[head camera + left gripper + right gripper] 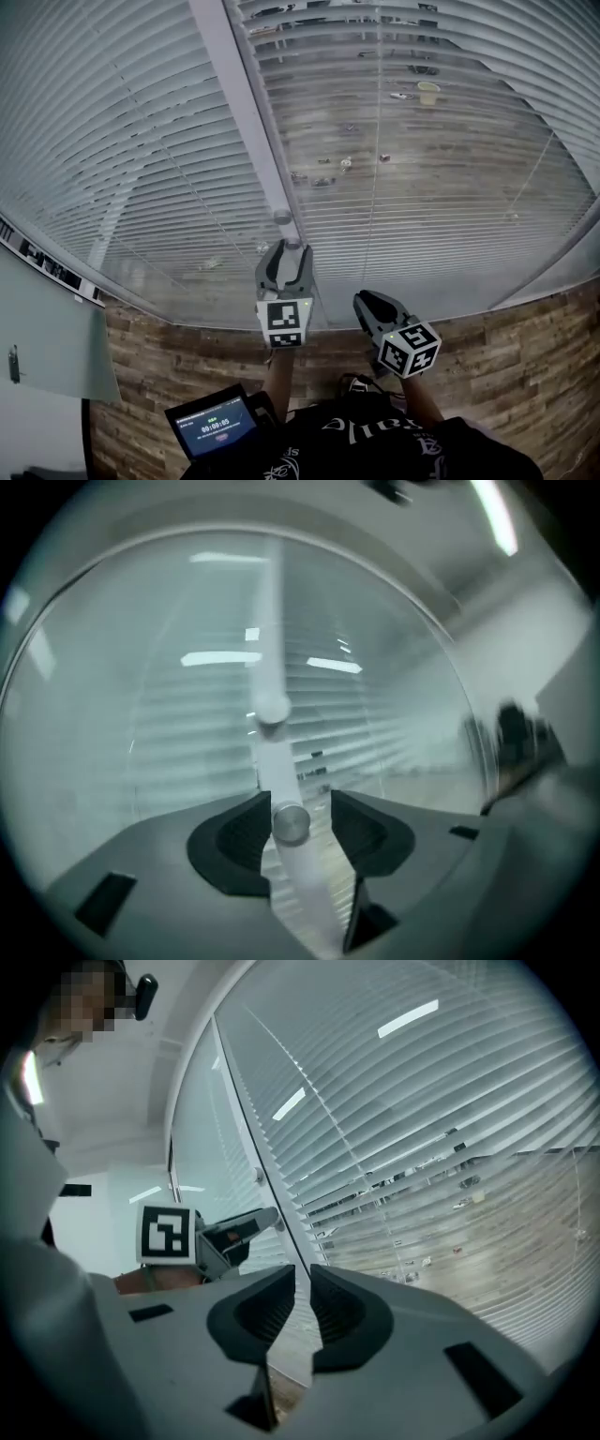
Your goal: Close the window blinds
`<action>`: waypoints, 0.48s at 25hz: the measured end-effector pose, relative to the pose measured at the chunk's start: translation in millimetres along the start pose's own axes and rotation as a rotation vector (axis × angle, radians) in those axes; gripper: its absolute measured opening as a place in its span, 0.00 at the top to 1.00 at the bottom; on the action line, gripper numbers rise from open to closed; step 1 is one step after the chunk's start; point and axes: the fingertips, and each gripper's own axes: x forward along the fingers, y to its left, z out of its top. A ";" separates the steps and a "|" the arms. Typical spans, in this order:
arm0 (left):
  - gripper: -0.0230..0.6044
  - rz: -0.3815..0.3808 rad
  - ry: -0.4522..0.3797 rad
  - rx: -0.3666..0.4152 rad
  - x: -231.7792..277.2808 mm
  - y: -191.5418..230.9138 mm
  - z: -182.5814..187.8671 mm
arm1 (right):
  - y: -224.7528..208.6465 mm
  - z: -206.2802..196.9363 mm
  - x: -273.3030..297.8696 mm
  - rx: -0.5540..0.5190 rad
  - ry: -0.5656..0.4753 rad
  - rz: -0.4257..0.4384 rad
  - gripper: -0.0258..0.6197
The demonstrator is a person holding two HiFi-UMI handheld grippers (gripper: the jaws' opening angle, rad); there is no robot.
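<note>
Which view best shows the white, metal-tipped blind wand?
Left gripper view: the white blind wand hangs close-up between the left gripper's open jaws. Head view shows it small at that gripper's tips; right gripper view, not clearly.

wood-plank wall (169, 361) runs just below the left fingers (271, 270) and the right fingers (372, 306), across both sides. small black screen (214, 427) with a timer readout sits well below and left of the left fingers, tilted. grey panel (47, 342) is far left of the left fingers, with a small dark handle (13, 364) on it. dark printed shirt (375, 445) is directly below the right fingers. beyond the fingers, outside, there is paved ground (450, 187) with scattered bits too small to tell. one pale yellow thing (428, 92) is well above the right fingers. bright light strips (408, 1018) show high above the right fingers in the right gripper view.
</note>
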 end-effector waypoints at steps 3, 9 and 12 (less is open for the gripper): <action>0.67 -0.017 0.109 0.516 6.4 -14.7 -1.6 | -1.4 -0.7 0.7 0.004 0.001 -0.002 0.87; 0.76 0.016 0.186 0.659 2.3 2.7 -19.6 | -0.2 -1.8 1.9 0.007 -0.002 -0.001 0.87; 0.75 0.002 0.177 0.708 4.0 0.9 -19.3 | -3.2 -3.5 3.0 0.009 0.004 -0.009 0.87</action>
